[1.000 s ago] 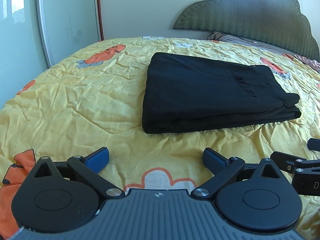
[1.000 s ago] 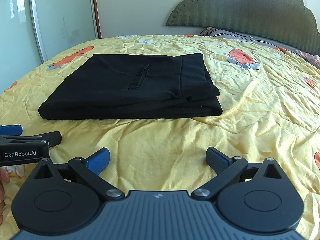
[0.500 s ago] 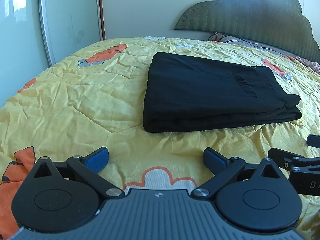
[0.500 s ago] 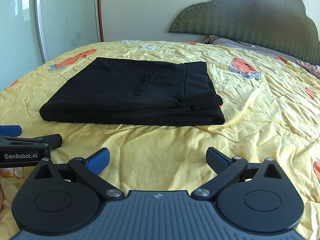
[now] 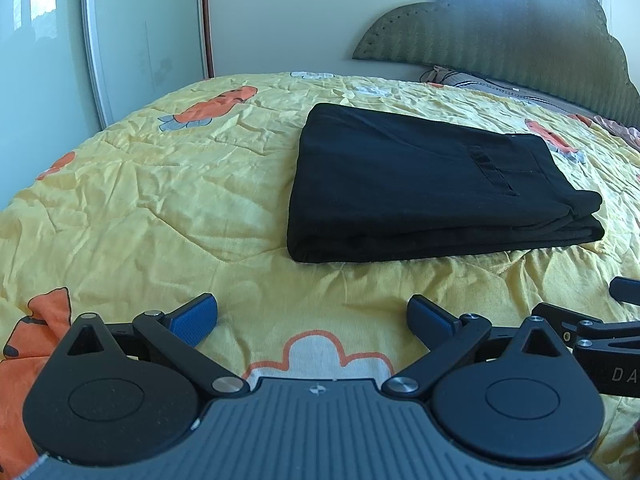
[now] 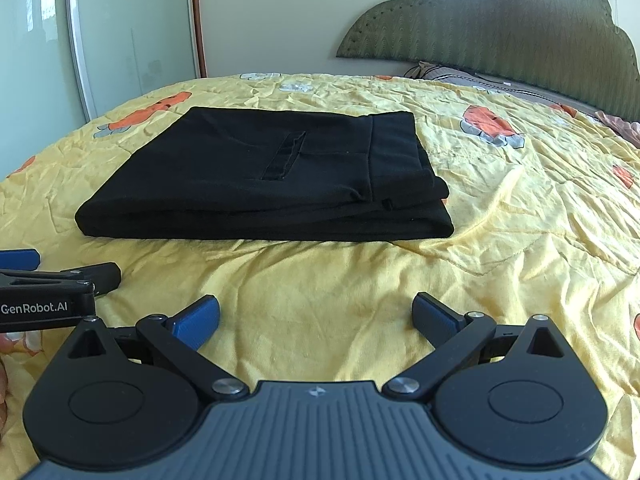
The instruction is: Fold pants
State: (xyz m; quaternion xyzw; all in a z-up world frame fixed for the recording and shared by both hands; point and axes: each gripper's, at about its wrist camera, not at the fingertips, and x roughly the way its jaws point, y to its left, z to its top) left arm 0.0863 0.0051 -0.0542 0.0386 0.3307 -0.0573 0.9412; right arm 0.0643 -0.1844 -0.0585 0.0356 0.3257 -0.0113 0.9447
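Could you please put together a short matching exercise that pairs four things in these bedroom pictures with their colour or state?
Things:
1. pants
2. quilt
3. headboard
4. right gripper

Descriptions:
A. olive green, upright against the wall
B. open, holding nothing
C. black, folded flat into a stack
D. yellow with orange prints, wrinkled

Pairs: 1-C, 2-D, 3-A, 4-B
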